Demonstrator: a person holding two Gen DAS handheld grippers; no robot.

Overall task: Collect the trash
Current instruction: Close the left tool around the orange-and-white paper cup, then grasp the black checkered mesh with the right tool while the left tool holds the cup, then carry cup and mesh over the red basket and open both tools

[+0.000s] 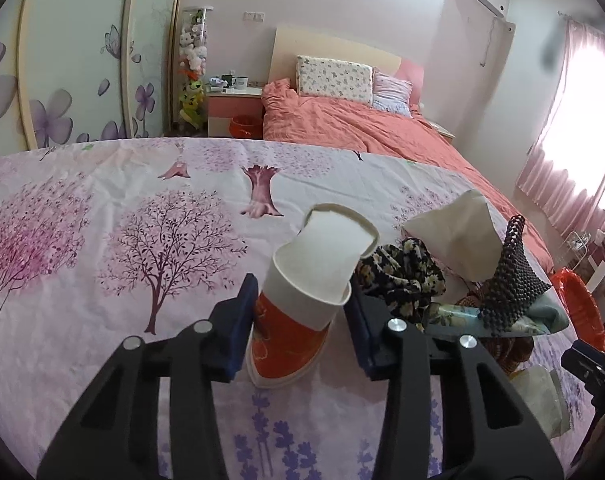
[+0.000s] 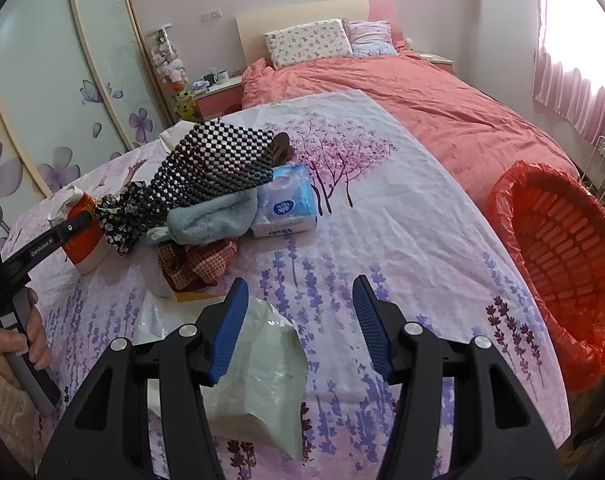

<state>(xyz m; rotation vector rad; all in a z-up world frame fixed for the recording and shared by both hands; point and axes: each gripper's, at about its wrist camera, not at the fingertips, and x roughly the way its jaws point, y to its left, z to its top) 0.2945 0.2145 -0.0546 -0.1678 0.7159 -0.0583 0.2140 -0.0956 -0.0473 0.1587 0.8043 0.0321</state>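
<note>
Left gripper has its jaws clamped on the stacked paper cups — long axis tilting toward 1 o'clock; right gripper hangs released, plastic wrapper at 7 o'clock.

Bright daylight from the curtained window right of the jaws, blown out; sharp centre, fisheye-bent, dark-vignetted edges.

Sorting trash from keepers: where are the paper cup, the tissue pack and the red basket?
paper cup (image 1: 290, 344), left wrist view, orange lower wall.
tissue pack (image 2: 288, 196), right wrist view, blue top.
red basket (image 2: 562, 240), right wrist view, inner wall.
</note>
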